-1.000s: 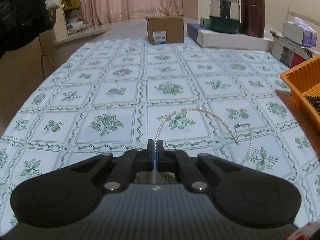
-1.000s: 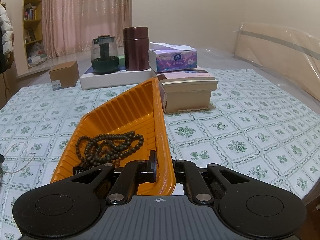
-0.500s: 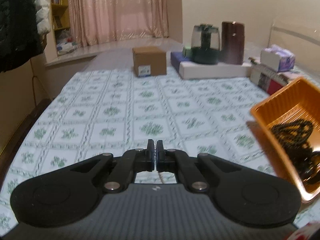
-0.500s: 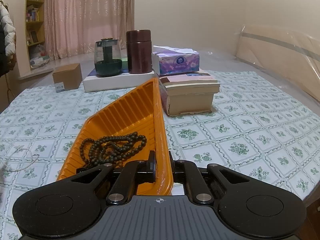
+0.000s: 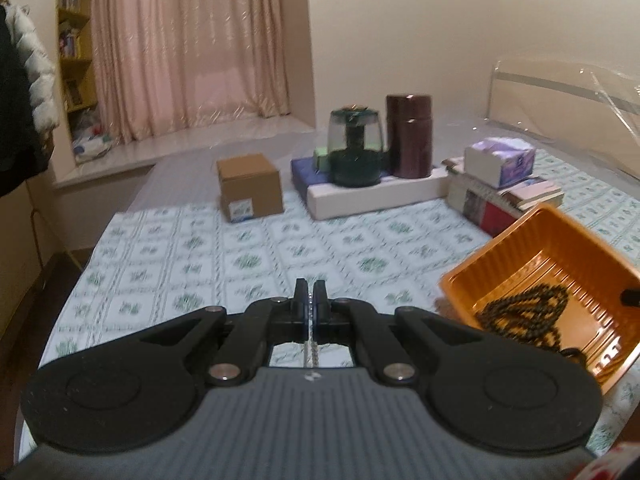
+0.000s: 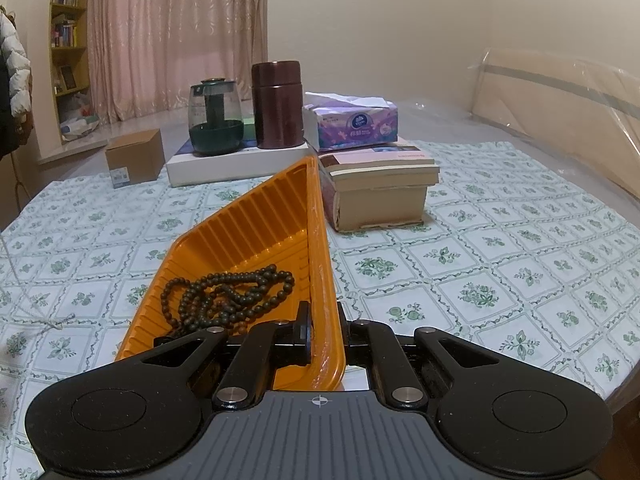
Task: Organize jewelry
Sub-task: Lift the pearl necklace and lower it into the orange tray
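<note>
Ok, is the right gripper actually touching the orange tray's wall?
Touching. The right wrist view shows the right gripper shut on the orange tray, one of its fingers pressed inside the wall, the other outside.

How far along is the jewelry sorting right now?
Done: the dark bead strand lies in the orange tray. In hand: the left gripper is shut on a thin pearl strand hanging below it, beside the tray; the right gripper clamps the tray's rim. Left: dropping the pearls into the tray. A thin chain also seems to lie on the tablecloth.
</note>
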